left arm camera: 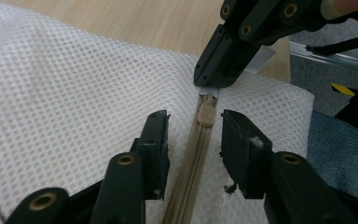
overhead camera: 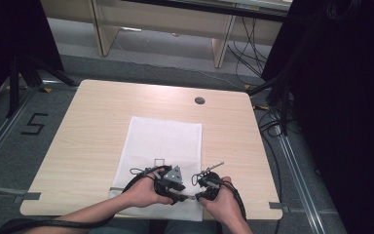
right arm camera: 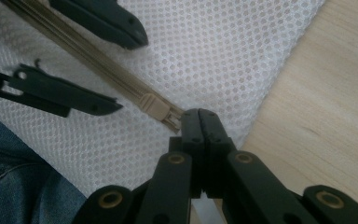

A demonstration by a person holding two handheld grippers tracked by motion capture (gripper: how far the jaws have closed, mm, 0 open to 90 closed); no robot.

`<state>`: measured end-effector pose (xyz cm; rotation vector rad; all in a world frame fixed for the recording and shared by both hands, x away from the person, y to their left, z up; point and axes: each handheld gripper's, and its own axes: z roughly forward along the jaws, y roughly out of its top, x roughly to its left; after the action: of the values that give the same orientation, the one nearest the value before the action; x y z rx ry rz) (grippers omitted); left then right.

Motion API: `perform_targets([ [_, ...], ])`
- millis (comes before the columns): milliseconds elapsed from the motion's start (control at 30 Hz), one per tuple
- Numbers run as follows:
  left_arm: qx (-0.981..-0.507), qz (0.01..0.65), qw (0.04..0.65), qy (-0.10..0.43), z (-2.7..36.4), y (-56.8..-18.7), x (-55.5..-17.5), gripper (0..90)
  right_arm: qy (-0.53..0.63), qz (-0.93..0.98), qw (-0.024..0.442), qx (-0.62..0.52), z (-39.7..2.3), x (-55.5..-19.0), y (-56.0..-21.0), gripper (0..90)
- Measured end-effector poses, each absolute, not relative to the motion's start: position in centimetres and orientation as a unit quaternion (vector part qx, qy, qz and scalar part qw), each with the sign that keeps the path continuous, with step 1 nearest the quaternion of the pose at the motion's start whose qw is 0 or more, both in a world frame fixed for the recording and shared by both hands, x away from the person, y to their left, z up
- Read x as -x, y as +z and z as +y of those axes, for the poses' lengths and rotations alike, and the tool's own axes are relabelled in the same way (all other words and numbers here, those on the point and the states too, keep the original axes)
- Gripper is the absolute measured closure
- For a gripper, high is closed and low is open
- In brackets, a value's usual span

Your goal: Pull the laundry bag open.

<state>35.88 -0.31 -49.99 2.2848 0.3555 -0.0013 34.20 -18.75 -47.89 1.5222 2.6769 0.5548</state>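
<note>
White mesh bag [overhead camera: 163, 146] lies on the near middle of the wooden worktop [overhead camera: 87, 131]. At its near edge, the left gripper [left arm camera: 193, 140] stands wide around the beige zipper [left arm camera: 191, 172]; the right gripper [right arm camera: 199, 122] is closed, pinching the zipper end beside the slider [right arm camera: 154, 107].

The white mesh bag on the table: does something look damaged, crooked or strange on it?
Nothing looks damaged. The mesh bag lies flat, its near edge hanging slightly over the table. The right gripper is shut on the zipper end beside the beige slider; the left gripper is open astride the zipper.
</note>
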Motion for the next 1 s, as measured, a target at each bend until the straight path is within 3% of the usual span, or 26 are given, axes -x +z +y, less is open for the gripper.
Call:
perform_targets([
  [500,-0.910,0.107,0.399,0.008,-2.2,-50.1,-35.6,75.9,0.177,0.855,0.009,-0.488,-18.8,-34.3,-48.0,90.0],
  [1000,-0.913,0.117,0.392,0.002,-2.9,-50.7,-35.3,81.3,0.182,0.858,0.003,-0.481,-18.9,-34.3,-48.0,90.0],
])
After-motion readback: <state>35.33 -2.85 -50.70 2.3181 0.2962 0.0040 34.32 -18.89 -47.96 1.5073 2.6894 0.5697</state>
